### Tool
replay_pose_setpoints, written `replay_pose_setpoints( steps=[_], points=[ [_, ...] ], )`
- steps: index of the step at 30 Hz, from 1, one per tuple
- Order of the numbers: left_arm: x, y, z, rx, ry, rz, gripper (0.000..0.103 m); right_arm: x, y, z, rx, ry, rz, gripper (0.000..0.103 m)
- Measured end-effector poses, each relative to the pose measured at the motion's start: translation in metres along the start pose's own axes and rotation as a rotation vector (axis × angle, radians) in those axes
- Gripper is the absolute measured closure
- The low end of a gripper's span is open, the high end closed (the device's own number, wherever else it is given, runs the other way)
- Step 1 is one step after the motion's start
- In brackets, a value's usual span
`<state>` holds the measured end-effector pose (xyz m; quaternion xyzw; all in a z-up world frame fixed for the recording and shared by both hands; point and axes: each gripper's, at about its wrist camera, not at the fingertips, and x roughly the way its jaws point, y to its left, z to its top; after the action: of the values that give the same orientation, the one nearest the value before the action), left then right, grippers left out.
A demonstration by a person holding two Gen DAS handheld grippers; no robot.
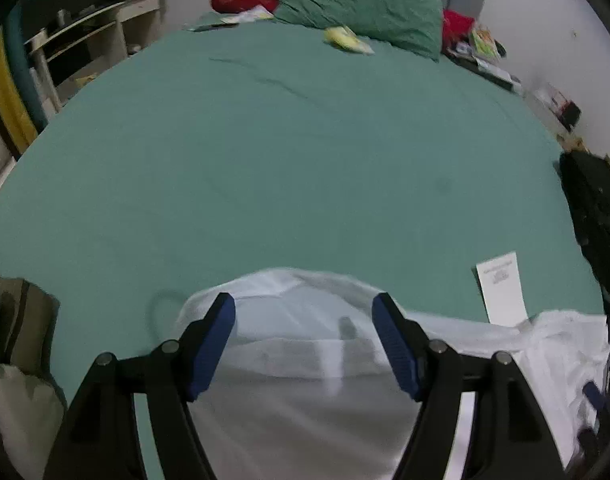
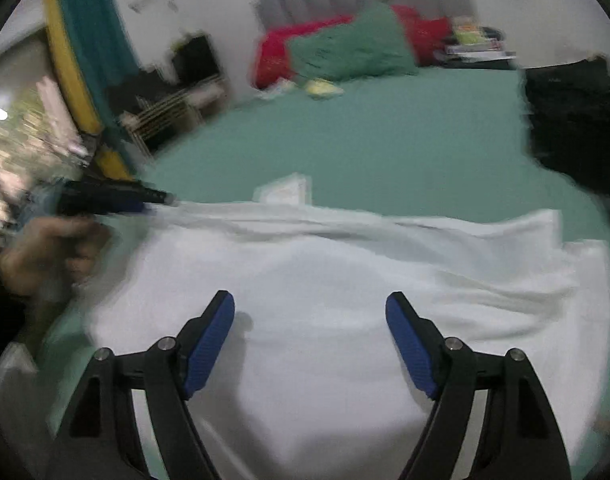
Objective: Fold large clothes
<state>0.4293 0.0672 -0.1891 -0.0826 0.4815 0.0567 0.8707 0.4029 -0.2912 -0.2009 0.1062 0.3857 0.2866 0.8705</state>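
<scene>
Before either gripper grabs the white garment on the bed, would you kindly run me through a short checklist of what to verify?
1. Left gripper open and empty: ok; nothing sits between its blue pads.
2. Right gripper open and empty: ok; jaws spread wide above the cloth.
3. White garment lying flat on the green bedsheet: not ok; ridges and wrinkles run across it.
4. Garment edges free of clutter: not ok; a white paper slip lies at its far edge.
5. Bed space beyond the garment for folding: ok; open sheet up to the green pillow.
6. Which part of the garment faces each gripper: cannot tell; the views are blurred.
</scene>
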Motion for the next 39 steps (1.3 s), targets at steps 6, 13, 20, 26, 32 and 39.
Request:
replay_pose_setpoints(
  steps=[6, 13, 20, 26, 32, 39],
  points=[
    [-0.043, -0.013, -0.041, 0.056, -0.007, -0.087, 0.027, 0.041, 0.017, -0.023, -0.162, 0.198, -0.265, 0.02],
    [-0.022, -0.061, -0.115, 0.263, 0.249, -0.113, 0.027, 0.022, 0.022, -0.021, -0.146, 0.119, -0.33, 0.02],
    [-0.049, -0.053, -0.142, 0.18, 0.208, -0.091, 0.026, -0.062, -0.012, -0.037, 0.03, -0.024, -0.458, 0.017],
    [-0.091, -0.073, -0.15, 0.198, 0.058, -0.154, 0.026, -0.088, -0.081, -0.074, 0.501, -0.015, -0.326, 0.014],
    [-0.097, -0.095, -0.146, 0.232, 0.019, -0.198, 0.026, -0.059, -0.072, -0.071, 0.547, -0.03, -0.151, 0.014],
    [-0.064, -0.116, -0.143, 0.207, 0.055, -0.237, 0.026, -0.015, -0.037, -0.062, 0.508, -0.039, -0.042, 0.013]
  ],
)
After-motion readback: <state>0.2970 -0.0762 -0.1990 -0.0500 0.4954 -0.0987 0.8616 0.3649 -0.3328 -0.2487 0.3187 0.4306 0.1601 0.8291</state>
